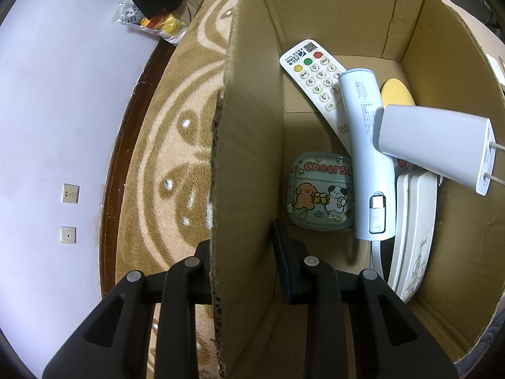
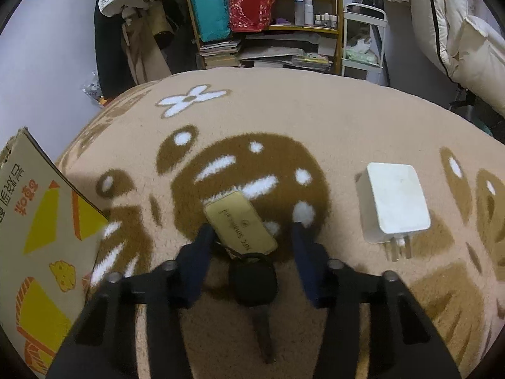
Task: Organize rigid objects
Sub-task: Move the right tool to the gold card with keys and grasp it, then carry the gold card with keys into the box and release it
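I center my right gripper [image 2: 249,237], spread around the gold card [image 2: 240,225], while my left gripper [image 1: 243,252] pinches the box wall [image 1: 249,158].

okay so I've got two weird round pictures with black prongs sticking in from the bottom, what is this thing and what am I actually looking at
Those prongs are two-finger grippers that a person holds, one per hand. Each carries a wide-angle camera looking along its fingers, hence the round pictures.

The left wrist view shows the left gripper clamped on a wall of the brown cardboard box. Inside lie a white remote control, a pale blue cylindrical power bank, a square "cheers" cartoon case and a grey plug charger.

The right wrist view shows the right gripper over the brown-and-beige patterned rug, its fingers either side of a gold card tag on a black key fob, not yet pressing. A white plug charger lies nearby.
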Demonstrator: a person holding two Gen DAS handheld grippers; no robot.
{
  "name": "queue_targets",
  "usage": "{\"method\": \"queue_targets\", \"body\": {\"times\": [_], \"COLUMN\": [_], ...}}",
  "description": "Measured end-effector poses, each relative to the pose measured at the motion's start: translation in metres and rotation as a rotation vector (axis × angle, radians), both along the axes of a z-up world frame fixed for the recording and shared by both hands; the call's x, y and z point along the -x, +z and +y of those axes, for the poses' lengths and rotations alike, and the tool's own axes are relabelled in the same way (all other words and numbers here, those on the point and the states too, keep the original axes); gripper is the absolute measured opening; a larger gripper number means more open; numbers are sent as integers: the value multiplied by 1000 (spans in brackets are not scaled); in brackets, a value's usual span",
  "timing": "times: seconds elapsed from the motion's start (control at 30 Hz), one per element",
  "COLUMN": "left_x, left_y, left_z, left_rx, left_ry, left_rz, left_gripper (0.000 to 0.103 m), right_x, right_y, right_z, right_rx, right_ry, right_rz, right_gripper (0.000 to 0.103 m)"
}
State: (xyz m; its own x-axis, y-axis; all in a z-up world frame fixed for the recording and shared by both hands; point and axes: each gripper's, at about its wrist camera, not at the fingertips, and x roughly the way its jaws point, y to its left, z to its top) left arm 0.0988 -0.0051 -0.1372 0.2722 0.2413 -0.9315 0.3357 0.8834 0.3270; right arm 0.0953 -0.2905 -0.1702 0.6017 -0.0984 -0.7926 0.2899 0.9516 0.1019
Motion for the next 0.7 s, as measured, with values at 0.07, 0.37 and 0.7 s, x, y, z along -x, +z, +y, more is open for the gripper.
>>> {"method": "queue_targets", "body": {"times": [0.07,0.37,0.7], "left_x": [0,0,1], "left_y": [0,0,0], "left_z": [0,0,-2], "left_rx": [1,3,1], "left_ry": [1,0,1], "left_rz": [0,0,-1], "left_gripper": [28,28,28], "right_x": [1,7,26], "right_y": [1,10,45], "right_z": [-1,7,28], "right_rx": [-3,1,-47], "right_ry": [-3,14,60], "right_rz": [2,-4,-78], "right_gripper": [43,42,42]}}
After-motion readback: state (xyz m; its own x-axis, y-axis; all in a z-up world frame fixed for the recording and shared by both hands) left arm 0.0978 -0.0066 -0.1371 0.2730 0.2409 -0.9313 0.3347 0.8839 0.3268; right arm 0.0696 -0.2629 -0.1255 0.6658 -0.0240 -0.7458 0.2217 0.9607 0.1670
